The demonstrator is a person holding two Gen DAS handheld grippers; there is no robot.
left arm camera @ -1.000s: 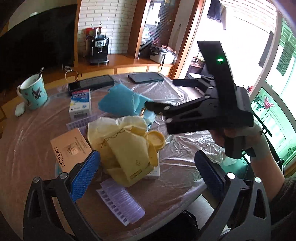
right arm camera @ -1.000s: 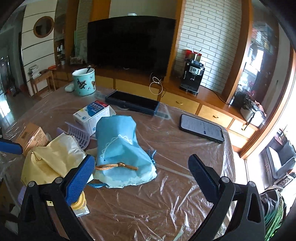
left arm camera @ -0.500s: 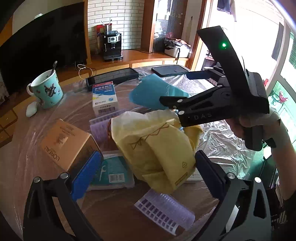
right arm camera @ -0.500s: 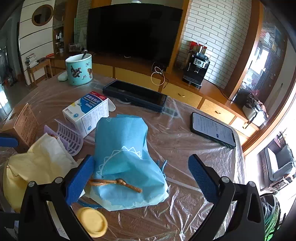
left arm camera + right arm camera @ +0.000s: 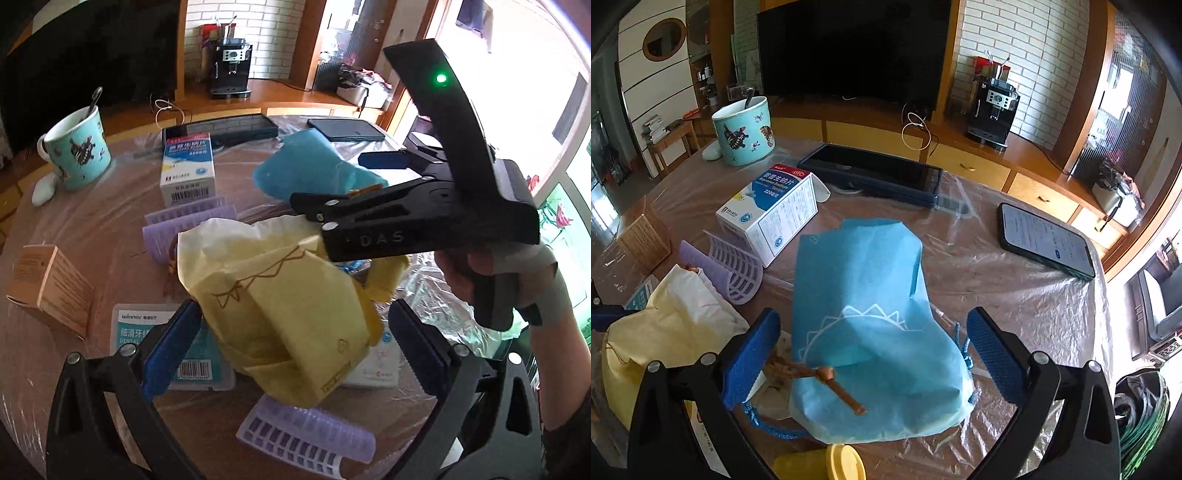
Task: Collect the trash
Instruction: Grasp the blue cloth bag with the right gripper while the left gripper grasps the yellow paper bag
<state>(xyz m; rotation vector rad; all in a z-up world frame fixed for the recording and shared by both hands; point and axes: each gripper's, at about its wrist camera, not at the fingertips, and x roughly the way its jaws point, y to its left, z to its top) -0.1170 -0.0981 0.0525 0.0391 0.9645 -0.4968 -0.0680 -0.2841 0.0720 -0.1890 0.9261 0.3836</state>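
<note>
Now the left gripper point(image 5: 291, 354) is seen much nearer the yellow paper bag point(image 5: 288, 314) than a second ago, when the bag lay well ahead of its blue pads; the bag now fills the gap between them. Its fingers are held wide apart, the left pad point(image 5: 166, 350) touching or almost touching the bag's near left edge, the right pad point(image 5: 417, 350) just beside the bag's other side; whether either pad presses on the paper cannot be told. The bag's long axis is set diagonally, its crumpled open end pointing away and to the left of the claw, its folded bottom corner pointing back toward the right finger.

The right gripper point(image 5: 875, 354) has likewise been brought closer to the blue paper bag point(image 5: 871, 332), which earlier lay ahead of its left pad only. That bag is now framed between both pads, with neither seen closing on it; the fingers are spread wide. Its long axis runs nearly straight ahead of the claw, the folded end pointing away, the wider end with the brown knotted cord point(image 5: 820, 384) lying nearest, just inside the left pad.

A purple plastic tray point(image 5: 306, 432) lies below the yellow bag, between the left gripper's fingers, and a white medicine box point(image 5: 772, 214) lies ahead and left of the right claw.
</note>
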